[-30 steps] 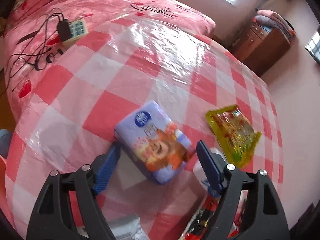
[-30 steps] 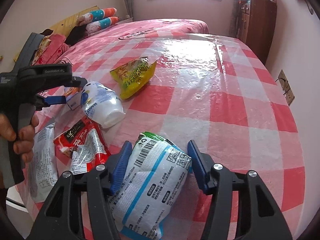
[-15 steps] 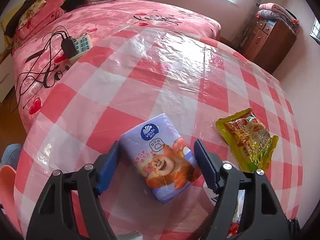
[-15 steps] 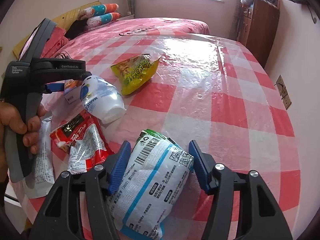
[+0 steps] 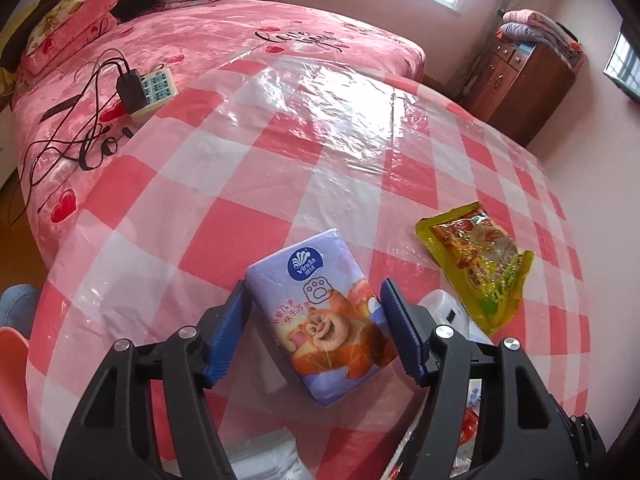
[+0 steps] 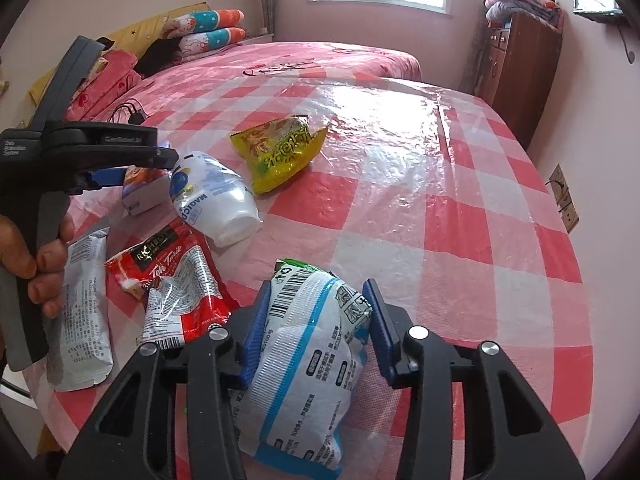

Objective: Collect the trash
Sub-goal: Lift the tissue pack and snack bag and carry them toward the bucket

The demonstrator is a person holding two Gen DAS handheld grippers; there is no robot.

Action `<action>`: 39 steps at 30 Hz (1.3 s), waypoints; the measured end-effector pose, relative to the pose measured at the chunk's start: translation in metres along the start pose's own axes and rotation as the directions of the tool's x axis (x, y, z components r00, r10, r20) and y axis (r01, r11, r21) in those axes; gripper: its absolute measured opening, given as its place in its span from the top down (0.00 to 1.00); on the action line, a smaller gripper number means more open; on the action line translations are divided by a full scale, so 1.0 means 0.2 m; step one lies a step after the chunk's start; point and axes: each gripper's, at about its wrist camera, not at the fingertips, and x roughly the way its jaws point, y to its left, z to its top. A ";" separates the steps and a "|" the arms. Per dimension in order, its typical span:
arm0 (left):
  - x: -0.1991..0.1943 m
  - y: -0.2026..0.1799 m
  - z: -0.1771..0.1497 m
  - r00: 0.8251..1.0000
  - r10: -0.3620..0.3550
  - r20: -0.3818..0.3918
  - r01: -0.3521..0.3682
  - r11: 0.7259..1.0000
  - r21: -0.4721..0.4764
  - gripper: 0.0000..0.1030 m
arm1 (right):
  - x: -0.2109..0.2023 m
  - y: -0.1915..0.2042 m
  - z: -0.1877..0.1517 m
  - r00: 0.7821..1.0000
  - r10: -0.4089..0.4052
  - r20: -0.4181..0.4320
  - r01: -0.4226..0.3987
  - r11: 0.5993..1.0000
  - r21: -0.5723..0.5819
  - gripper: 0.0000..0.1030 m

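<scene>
A purple tissue pack (image 5: 320,320) with a cartoon bear sits between the blue pads of my left gripper (image 5: 313,285). Its jaws are closing and both pads touch the pack's sides. From the right wrist view the same pack (image 6: 140,194) shows under that gripper, which a person's hand (image 6: 36,256) holds. My right gripper (image 6: 318,286) is closing too. Its pads press into a white and blue plastic packet (image 6: 308,360), which crumples between them. Both items are over the pink checked table (image 6: 440,240).
A yellow snack bag (image 6: 280,148), a white bottle (image 6: 216,200) on its side, a red sachet (image 6: 176,280) and a silver packet (image 6: 84,312) lie on the table. Behind it are a pink bed (image 5: 240,40) with a power strip (image 5: 154,88) and a wooden cabinet (image 6: 516,72).
Both pairs of jaws have narrowed. The right pads now squeeze the white and blue packet, which has crumpled. The left pads have come in against the tissue pack.
</scene>
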 end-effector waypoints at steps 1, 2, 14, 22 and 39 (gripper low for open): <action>-0.01 0.01 0.00 1.000 -0.007 0.004 0.007 1.000 0.000 0.35 | -0.01 0.01 0.00 1.000 -0.005 0.006 0.005 1.000 0.000 0.57; -0.03 0.01 -0.01 1.000 -0.016 0.011 0.016 1.000 0.001 0.35 | -0.01 0.01 0.00 1.000 -0.010 0.010 0.010 1.000 -0.003 0.58; -0.21 0.10 -0.08 0.995 -0.086 0.050 0.086 0.996 0.009 0.35 | -0.10 0.10 0.04 0.996 -0.055 0.069 0.058 0.997 -0.041 0.58; -0.31 0.17 -0.12 0.991 -0.122 0.062 0.121 0.993 0.012 0.35 | -0.16 0.19 0.08 0.990 -0.084 0.112 0.094 0.992 -0.082 0.58; -0.47 0.45 -0.26 0.984 -0.162 0.078 0.164 0.986 -0.017 0.35 | -0.22 0.47 0.14 0.982 -0.091 0.169 0.120 0.977 -0.174 0.59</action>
